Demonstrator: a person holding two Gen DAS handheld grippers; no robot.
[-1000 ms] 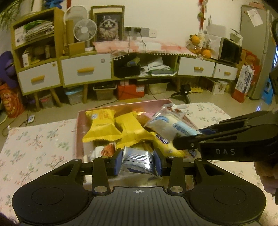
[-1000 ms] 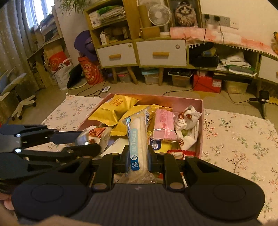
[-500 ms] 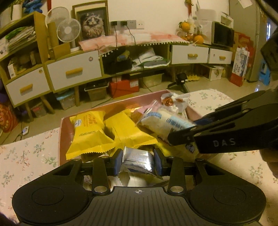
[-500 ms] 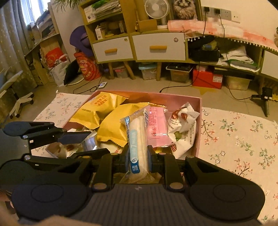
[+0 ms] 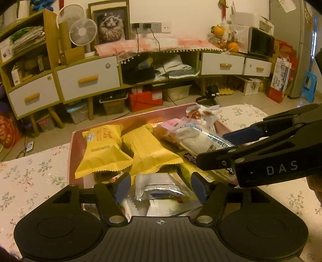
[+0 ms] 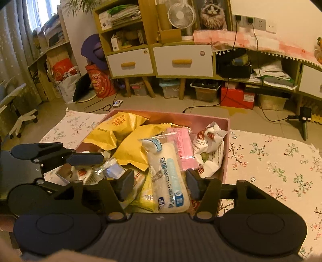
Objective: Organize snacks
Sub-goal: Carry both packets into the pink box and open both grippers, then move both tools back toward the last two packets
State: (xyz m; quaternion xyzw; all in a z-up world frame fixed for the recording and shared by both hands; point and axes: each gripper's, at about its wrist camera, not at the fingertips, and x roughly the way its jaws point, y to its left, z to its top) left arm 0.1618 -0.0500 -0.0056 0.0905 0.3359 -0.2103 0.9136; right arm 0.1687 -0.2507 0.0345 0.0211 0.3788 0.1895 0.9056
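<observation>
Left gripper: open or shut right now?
Open. The left gripper has clear gaps between its blue pads and the silver packet lying in the pink box.

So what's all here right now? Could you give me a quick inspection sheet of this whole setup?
Surface: flowered cloth under the box.
Job's things: pink box piled with snacks; yellow packets at the back, white roll packet and silver packet lying loose near the front, pink packet and nut packet on the right side.
Clutter: nothing seen on the cloth.
Grippers: left gripper open around the silver packet; right gripper open around the white roll packet.
Cables: cords hang from wall sockets to the floor.
Surroundings: drawer cabinet, fan, cat picture.
</observation>
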